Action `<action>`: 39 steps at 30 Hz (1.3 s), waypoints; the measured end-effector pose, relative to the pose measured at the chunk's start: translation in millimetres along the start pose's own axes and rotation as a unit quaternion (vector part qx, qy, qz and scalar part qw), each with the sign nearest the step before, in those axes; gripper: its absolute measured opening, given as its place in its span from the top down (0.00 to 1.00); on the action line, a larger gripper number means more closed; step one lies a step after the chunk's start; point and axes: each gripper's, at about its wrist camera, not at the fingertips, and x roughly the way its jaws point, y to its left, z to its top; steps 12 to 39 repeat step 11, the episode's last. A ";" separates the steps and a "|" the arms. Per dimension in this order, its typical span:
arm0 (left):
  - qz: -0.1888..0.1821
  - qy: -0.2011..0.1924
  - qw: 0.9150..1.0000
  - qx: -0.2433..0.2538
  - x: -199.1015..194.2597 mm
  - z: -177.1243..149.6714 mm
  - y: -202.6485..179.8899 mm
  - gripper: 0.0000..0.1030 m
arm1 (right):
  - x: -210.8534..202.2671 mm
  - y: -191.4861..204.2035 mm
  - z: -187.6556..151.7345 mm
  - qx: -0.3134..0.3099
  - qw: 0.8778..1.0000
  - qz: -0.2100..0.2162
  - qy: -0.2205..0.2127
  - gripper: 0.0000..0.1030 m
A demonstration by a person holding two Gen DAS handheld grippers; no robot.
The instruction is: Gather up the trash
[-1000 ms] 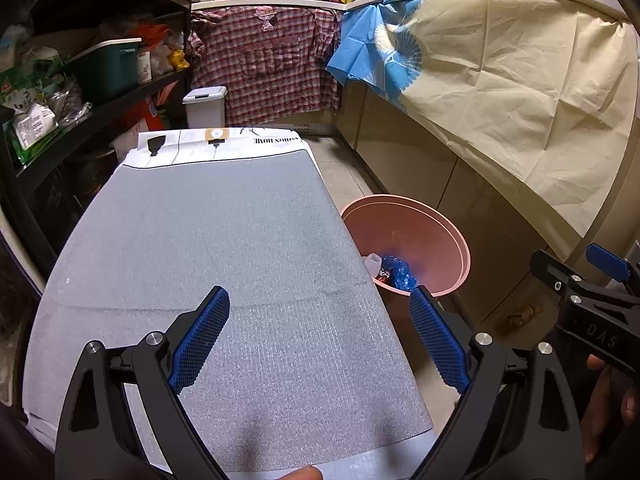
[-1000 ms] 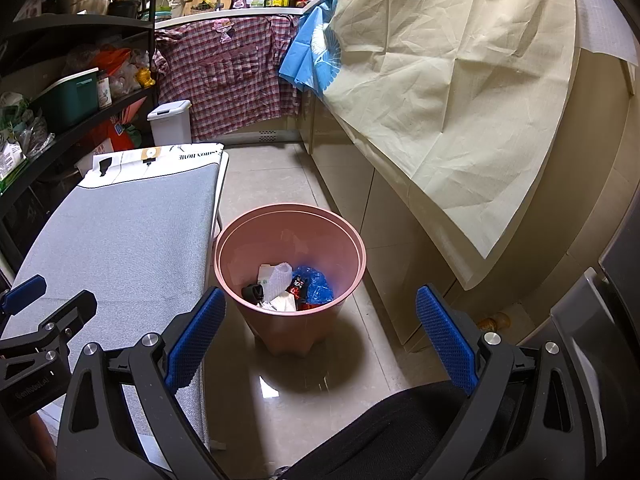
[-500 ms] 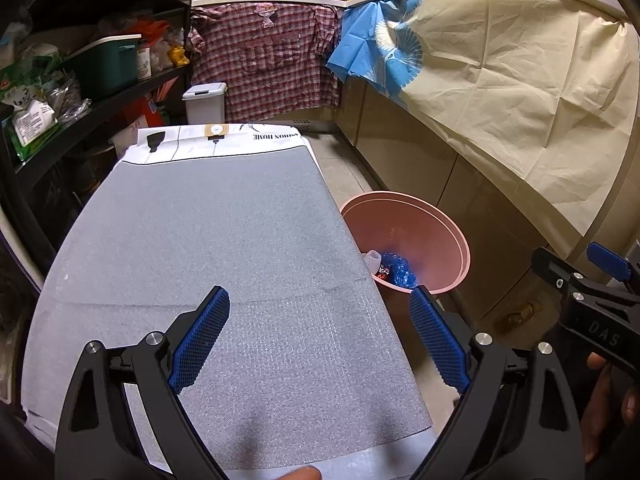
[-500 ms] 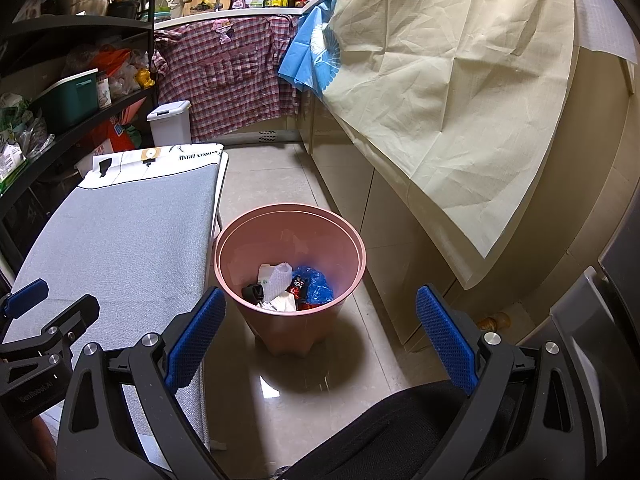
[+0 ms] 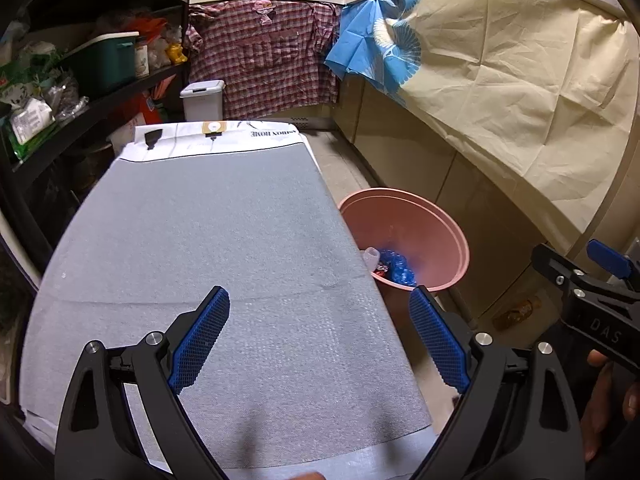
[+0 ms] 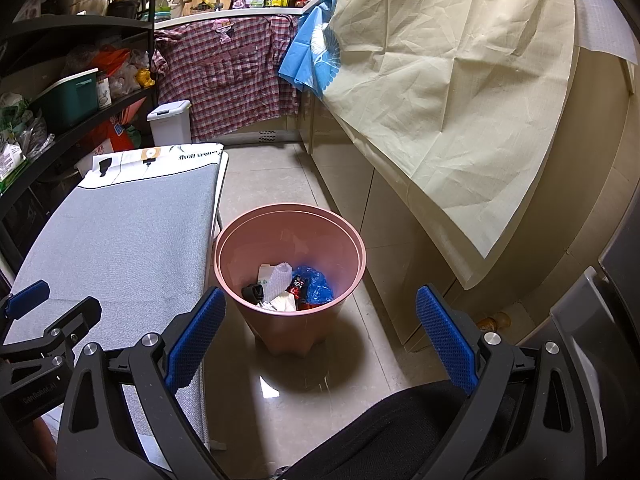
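Note:
A pink bin stands on the tiled floor just right of the grey ironing board. Inside it lie several pieces of trash: white wrappers, a blue bag, a red-and-black packet, a small black item. My right gripper hovers open and empty above the floor in front of the bin. My left gripper is open and empty over the near end of the ironing board, with the bin to its right. No trash shows on the board.
Beige cabinets draped with a cream cloth run along the right. Black shelves with boxes and bags line the left. A small white lidded bin and a hanging plaid shirt are at the far end. A dark sleeve fills the bottom edge.
The left wrist view has shifted slightly; the board and bin sit a touch lower. Both grippers stay open and empty.

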 end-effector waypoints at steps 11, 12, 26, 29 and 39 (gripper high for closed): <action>0.011 0.004 1.000 0.002 0.0 -0.2 1.2 0.14 | 0.3 0.8 -0.1 0.000 1.000 0.000 0.000 0.08; 0.011 0.004 1.000 0.002 0.0 -0.2 1.2 0.14 | 0.3 0.8 -0.1 0.000 1.000 0.000 0.000 0.08; 0.011 0.004 1.000 0.002 0.0 -0.2 1.2 0.14 | 0.3 0.8 -0.1 0.000 1.000 0.000 0.000 0.08; 0.011 0.004 1.000 0.002 0.0 -0.2 1.2 0.14 | 0.3 0.8 -0.1 0.000 1.000 0.000 0.000 0.08; 0.011 0.004 1.000 0.002 0.0 -0.2 1.2 0.14 | 0.3 0.8 -0.1 0.000 1.000 0.000 0.000 0.08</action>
